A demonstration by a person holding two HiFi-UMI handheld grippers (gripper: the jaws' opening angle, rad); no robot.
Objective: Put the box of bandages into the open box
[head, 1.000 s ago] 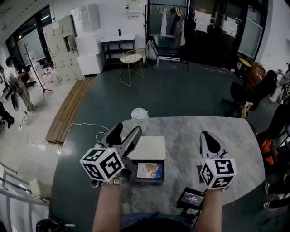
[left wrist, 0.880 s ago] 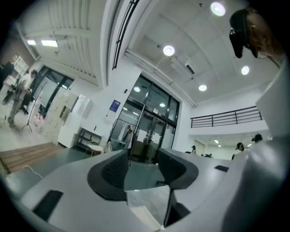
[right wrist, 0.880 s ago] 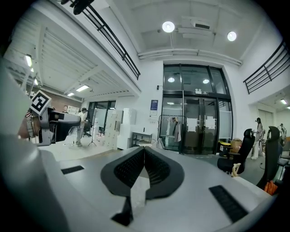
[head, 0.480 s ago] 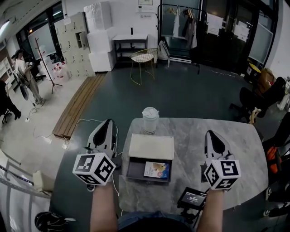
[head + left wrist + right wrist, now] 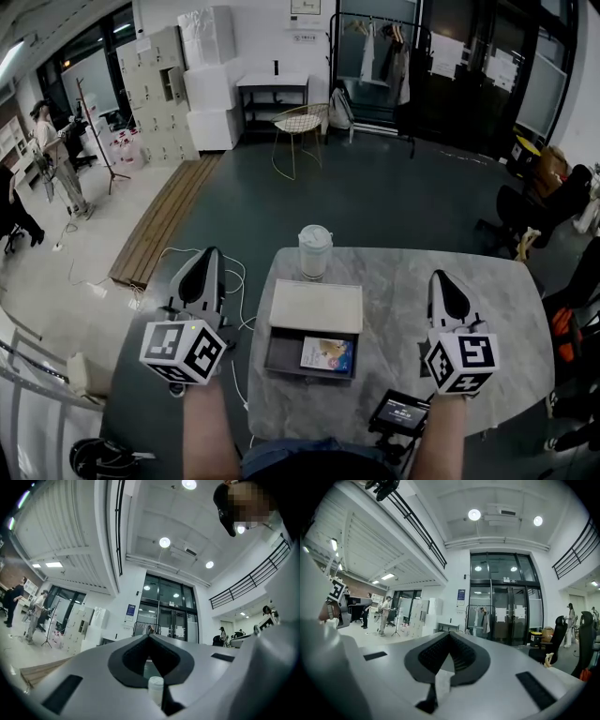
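1. Box of bandages: it lies flat inside the dark tray of the open box, toward the tray's right side, printed face up. By how things lie, the placing looks done.
2. The pale lid lies flat against the tray's far edge. That leaves the tray open from above, so nothing blocks the way in or out.
3. Left gripper: its jaws are pressed together with nothing between them, as the left gripper view shows. It hangs off the left edge of the bench, over the floor and well apart from the open box. I judge this a pose clear of the work, not a reach.
4. Right gripper: its jaws are also pressed together and empty. It sits over the bench's right part, apart from the open box and pointing away from the person.
5. A lidded cup stands just beyond the lid, and a small screen device sits at the bench's near edge. Neither touches the open box.
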